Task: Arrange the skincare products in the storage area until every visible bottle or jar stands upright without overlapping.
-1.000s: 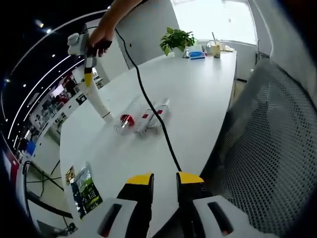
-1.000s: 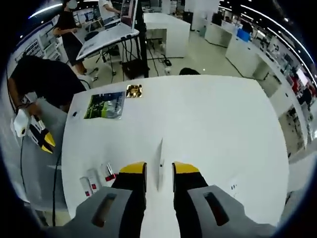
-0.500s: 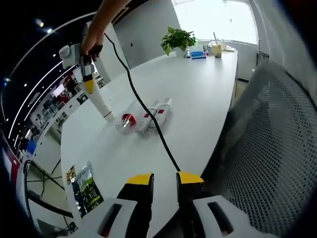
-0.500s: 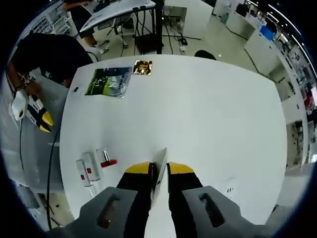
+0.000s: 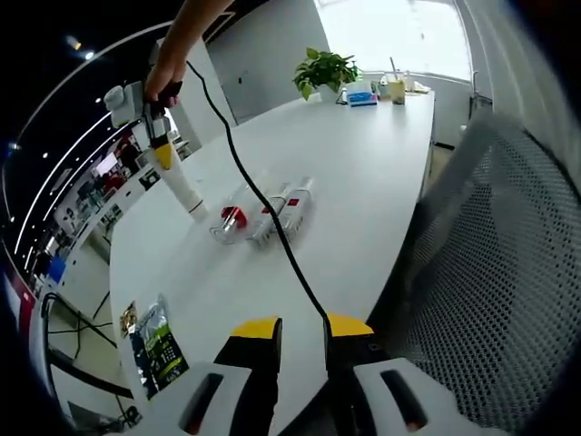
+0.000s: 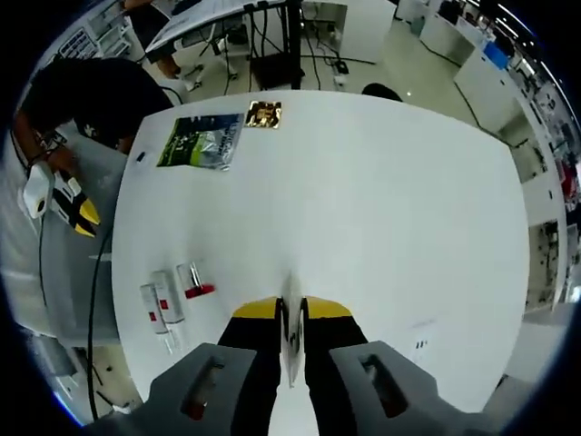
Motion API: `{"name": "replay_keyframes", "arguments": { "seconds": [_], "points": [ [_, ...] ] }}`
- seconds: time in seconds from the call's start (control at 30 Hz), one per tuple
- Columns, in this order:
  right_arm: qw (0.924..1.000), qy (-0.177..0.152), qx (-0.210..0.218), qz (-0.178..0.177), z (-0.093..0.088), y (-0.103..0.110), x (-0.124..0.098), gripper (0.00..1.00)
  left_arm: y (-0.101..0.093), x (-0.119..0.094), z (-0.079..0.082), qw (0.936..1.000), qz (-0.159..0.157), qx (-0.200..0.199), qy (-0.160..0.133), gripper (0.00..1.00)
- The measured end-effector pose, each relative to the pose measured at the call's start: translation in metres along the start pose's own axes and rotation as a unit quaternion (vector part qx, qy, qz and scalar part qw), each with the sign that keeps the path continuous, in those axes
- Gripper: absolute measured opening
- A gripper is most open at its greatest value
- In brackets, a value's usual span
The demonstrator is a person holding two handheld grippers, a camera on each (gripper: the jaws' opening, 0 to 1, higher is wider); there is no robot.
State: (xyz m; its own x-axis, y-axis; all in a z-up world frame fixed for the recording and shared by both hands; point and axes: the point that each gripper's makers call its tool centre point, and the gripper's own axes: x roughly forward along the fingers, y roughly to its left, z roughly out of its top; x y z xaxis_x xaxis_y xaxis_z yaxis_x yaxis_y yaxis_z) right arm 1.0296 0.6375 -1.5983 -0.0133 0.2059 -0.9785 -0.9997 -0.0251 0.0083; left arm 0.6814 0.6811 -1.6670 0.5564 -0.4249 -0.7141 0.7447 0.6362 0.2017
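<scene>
My right gripper [image 6: 290, 311] is shut on a slim white tube [image 6: 290, 287] that points down at the white table [image 6: 381, 209]. In the left gripper view that same right gripper [image 5: 162, 153] is held by a hand, with the white tube [image 5: 182, 187] slanting down so that its capped end is at the tabletop. Just beside it lie a clear bottle with a red cap [image 5: 228, 221] and two tubes with red labels [image 5: 277, 209], all on their sides. These lie left of my right jaws: the red-capped bottle [image 6: 192, 280] and the tubes [image 6: 162, 302]. My left gripper [image 5: 304, 329] is open and holds nothing.
A green packet [image 6: 201, 141] and a gold packet [image 6: 264, 113] lie at the table's far side. A black cable [image 5: 263, 195] crosses the lying bottles. A mesh chair [image 5: 495, 272] stands right of the table, and a potted plant [image 5: 324, 71] at its far end. My left gripper [image 6: 80, 218] hangs off the table's left edge.
My right jaws, open around the white tube a second ago, have shut on it. The right gripper and hand shifted slightly left in the left gripper view.
</scene>
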Motion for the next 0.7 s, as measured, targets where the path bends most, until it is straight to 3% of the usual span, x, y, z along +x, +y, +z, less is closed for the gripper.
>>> {"name": "replay_keyframes", "arguments": {
  "seconds": [0.7],
  "points": [
    [0.9989,0.043,0.013,0.01,-0.043,-0.006,-0.013,0.04,-0.001,0.001,-0.003,1.0,-0.004,-0.002,0.007,0.19]
  ]
}}
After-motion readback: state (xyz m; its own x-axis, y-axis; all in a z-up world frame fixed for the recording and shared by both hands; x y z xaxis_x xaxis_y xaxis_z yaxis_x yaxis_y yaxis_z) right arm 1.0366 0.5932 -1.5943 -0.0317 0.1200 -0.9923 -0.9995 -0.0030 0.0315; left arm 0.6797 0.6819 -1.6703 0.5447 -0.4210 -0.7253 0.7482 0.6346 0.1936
